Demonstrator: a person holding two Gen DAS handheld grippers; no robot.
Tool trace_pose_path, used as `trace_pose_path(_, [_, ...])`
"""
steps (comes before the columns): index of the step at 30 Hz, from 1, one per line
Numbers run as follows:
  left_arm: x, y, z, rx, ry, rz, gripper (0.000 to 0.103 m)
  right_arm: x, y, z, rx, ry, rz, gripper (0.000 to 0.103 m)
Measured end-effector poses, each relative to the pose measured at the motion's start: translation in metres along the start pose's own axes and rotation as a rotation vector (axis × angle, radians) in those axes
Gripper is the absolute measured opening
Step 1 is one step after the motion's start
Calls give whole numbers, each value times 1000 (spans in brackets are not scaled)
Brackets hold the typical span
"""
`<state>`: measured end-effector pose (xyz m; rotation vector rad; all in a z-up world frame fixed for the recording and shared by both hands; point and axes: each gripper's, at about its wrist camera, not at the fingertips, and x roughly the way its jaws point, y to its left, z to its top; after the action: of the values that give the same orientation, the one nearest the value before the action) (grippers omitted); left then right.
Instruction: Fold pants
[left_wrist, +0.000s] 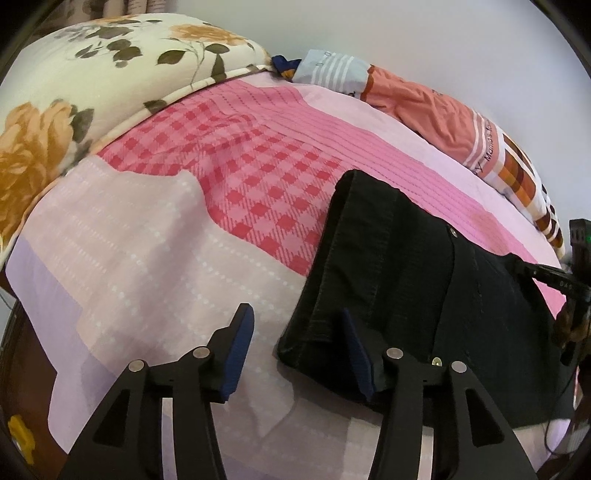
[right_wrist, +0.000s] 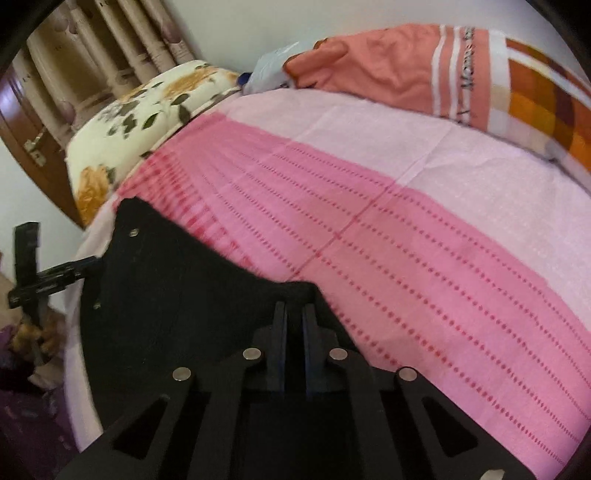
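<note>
Black denim pants (left_wrist: 413, 280) lie folded on the pink checked bedsheet (left_wrist: 147, 236). Left tool (left_wrist: 295, 332) gapes wide at the pants' nine o'clock edge; right tool (right_wrist: 294, 314) is pinched on the pants' fabric.

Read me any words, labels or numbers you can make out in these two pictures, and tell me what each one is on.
"Mama's": dark letters on a white stripe of the orange pillow; the words before and after it run off and are unreadable.
"Mom...": the same line on that pillow in the right wrist view, blurred and cut short.
Small marks on the other gripper's arm at the frame edge: too small to read.
Black pants: no readable text.
</note>
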<state>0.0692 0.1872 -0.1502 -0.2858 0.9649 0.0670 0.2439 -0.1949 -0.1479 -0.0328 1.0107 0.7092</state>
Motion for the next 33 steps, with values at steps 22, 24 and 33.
trace_pose_path(22, [-29,18,7,29,-24,38,61,10,-4,3,18,-53,-93,14])
trace_pose_path(24, [-33,24,5,23,16,-3,61,11,-8,3,44,-52,-87,17])
trace_pose_path(33, [-17,-9,-16,50,218,-248,53,9,-5,-1,53,-71,-108,18])
